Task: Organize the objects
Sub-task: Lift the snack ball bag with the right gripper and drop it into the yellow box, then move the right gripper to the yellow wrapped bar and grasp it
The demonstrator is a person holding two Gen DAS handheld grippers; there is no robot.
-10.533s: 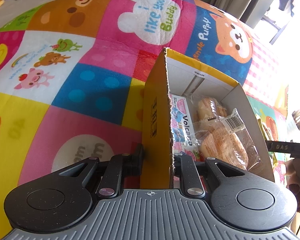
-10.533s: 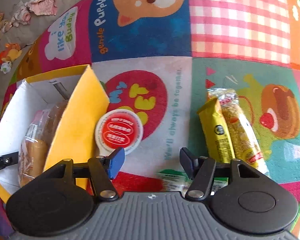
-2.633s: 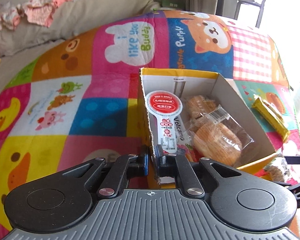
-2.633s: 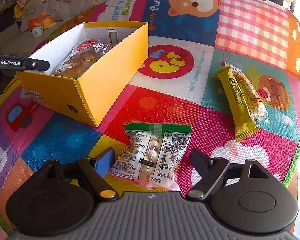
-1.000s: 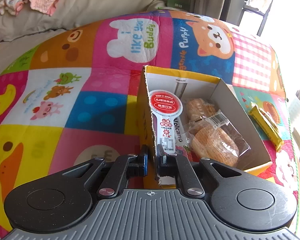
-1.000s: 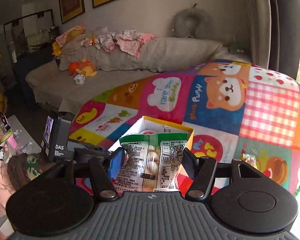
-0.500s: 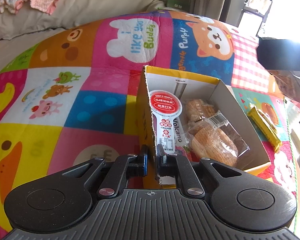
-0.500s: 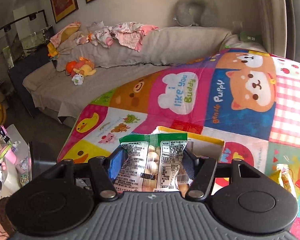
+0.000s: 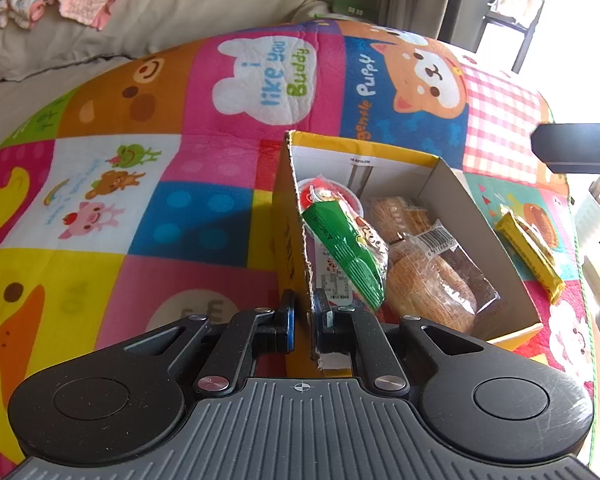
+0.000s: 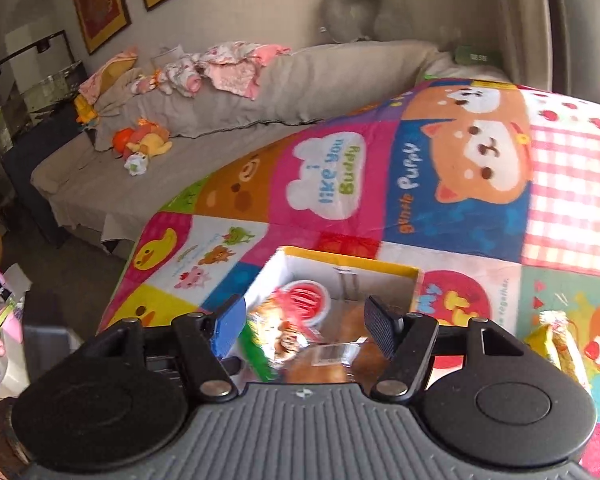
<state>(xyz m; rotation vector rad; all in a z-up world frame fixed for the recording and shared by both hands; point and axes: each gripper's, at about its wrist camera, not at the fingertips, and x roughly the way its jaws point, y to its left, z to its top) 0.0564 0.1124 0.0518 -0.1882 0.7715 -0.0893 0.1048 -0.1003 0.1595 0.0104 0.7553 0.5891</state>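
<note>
The left claw (image 9: 302, 322) is clamped on the near-left wall of the yellow cardboard box (image 9: 452, 184). Inside, the green snack packet (image 9: 346, 246) leans on that wall, long axis running from 5 toward 11 o'clock, beside wrapped bread (image 9: 436, 276). The right claw (image 10: 306, 330) is opening above, nothing touching its pads. At 3 o'clock, yellow snack bars (image 9: 530, 250) lie on the patchwork play mat (image 9: 204, 212).

I see hard daylight blowing out the window (image 9: 580, 20) at upper right; the box (image 9: 288, 216) shadows the mat (image 9: 204, 216). Right view blurs; fisheye edges curve.
</note>
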